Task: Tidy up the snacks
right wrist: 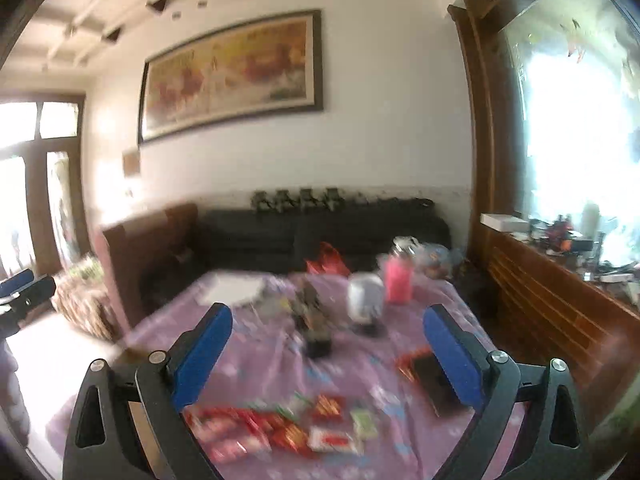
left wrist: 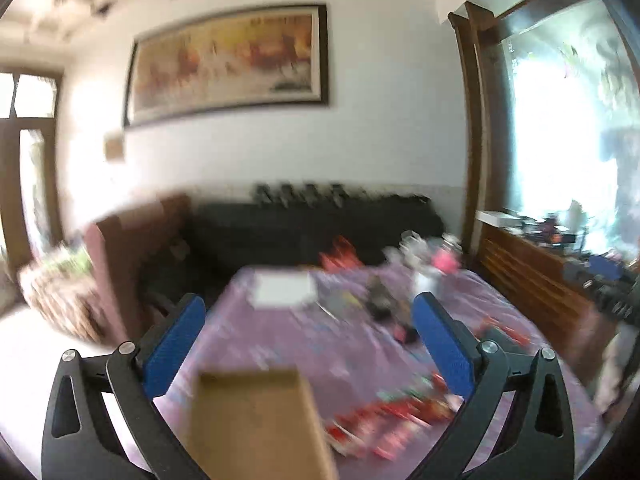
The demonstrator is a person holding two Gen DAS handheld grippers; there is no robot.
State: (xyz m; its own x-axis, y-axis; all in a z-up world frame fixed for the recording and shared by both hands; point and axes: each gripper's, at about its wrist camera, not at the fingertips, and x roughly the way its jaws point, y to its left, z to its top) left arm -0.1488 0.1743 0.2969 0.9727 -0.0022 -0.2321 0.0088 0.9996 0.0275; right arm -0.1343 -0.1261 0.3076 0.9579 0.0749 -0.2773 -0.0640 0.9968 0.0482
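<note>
cardboard box (left wrist: pixel 256 424) sits empty beside snack packets (right wrist: pixel 276 428); both tongs (left wrist: pixel 308 344) (right wrist: pixel 326 354) spread.

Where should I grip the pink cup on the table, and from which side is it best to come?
Grip the pink cup around its middle, from the front, with the right tool level. It stands upright with straight sides. The white jar stands close on its left, so keep that finger narrow. Blur hides finer detail.

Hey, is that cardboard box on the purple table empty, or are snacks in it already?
It looks empty: the cardboard box shows only bare brown inside where visible, though blurred. The red snack packets lie beside it on the purple tablecloth.
</note>
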